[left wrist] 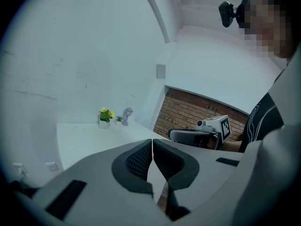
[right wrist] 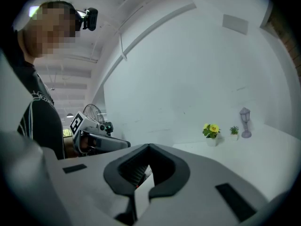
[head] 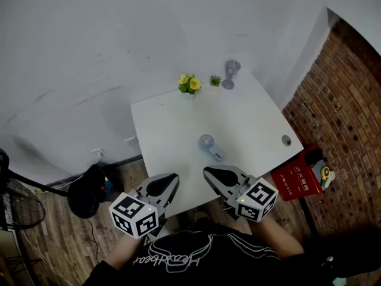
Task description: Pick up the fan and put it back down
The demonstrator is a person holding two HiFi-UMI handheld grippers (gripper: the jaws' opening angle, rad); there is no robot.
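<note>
White table [head: 256,118] against a white wall, brickwork off to the right, and both tools hang at its near edge. Left gripper [head: 174,178] first: jaws pressed together, ribbed pads meeting, nothing between them. Right gripper [head: 208,172], same story: clamped flat and empty. The two sets of fingertips sit close together, pointing across the table.

Just beyond the right fingertips, clear of them, lies the small handheld fan [head: 210,147]. It's flat on the tabletop, round pale bluish head farther from the fingers, stubby handle angled back toward the right gripper. From the left fingertips it's ahead and off to the right. Neither gripper view catches it; the jaws' own bodies cover that patch of table.

That picture fits two readings: a fan waiting to be lifted, or one set back down with the grippers clear of it. Can't split them from here.

How would it handle? It looks like light, rigid plastic, probably slick. The guard round the blades seems the weak part, so I'd judge the handle the place to pinch, across its narrow width, near the head to curb tipping.

Far past the fingers, by the wall: a pot of yellow flowers [head: 189,84], a tiny green plant [head: 215,80] and a miniature street lamp [head: 231,74].
</note>
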